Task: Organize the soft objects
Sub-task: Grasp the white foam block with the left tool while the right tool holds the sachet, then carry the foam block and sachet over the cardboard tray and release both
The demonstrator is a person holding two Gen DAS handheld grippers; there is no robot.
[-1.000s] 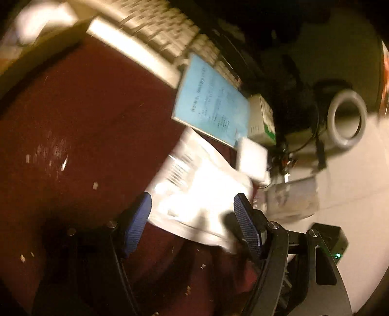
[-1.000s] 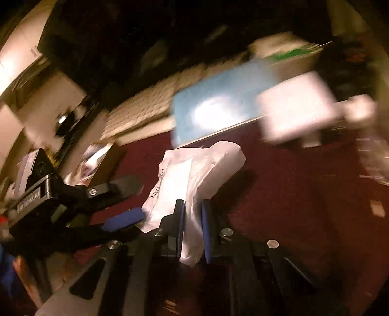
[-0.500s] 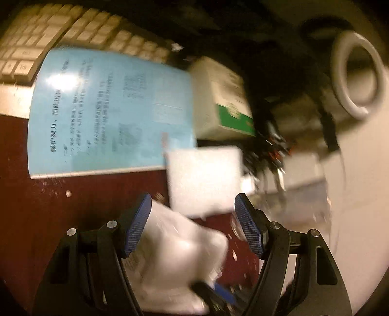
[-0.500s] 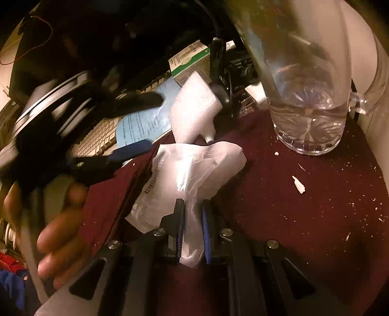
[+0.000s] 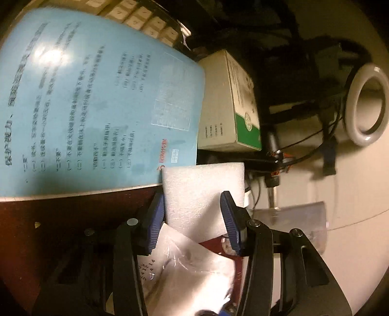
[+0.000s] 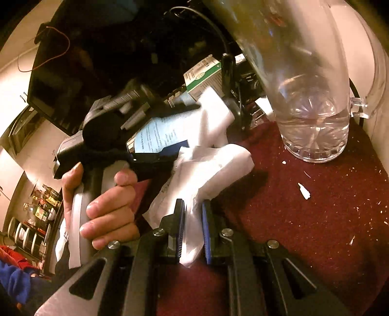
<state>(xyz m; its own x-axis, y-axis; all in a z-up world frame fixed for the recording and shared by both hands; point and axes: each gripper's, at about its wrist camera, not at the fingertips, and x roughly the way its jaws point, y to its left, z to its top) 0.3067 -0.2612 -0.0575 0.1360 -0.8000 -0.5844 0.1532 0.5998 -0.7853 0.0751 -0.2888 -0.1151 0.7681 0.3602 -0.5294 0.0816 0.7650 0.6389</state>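
A white foam block (image 5: 203, 194) lies at the back of the dark red mat, partly on a blue booklet. My left gripper (image 5: 193, 218) is open with its blue pads on either side of the block's near end, the left pad against its edge. The block also shows in the right wrist view (image 6: 214, 114), with the left gripper (image 6: 184, 126) reaching to it. A crumpled white plastic bag (image 6: 206, 175) lies on the mat. My right gripper (image 6: 193, 231) is shut on the bag's near end. The bag also shows below the left gripper (image 5: 189, 269).
A blue printed booklet (image 5: 97, 102) lies over a keyboard (image 5: 136, 17). A green and white carton (image 5: 228, 107) stands behind the foam. A clear glass jug (image 6: 313, 116) stands on the red mat (image 6: 304, 231) at the right. Cables and a white ring (image 5: 367, 104) lie further back.
My left gripper moved forward off the bag to the foam block and narrowed around it. My right gripper kept hold of the bag and carried it toward the glass jug.
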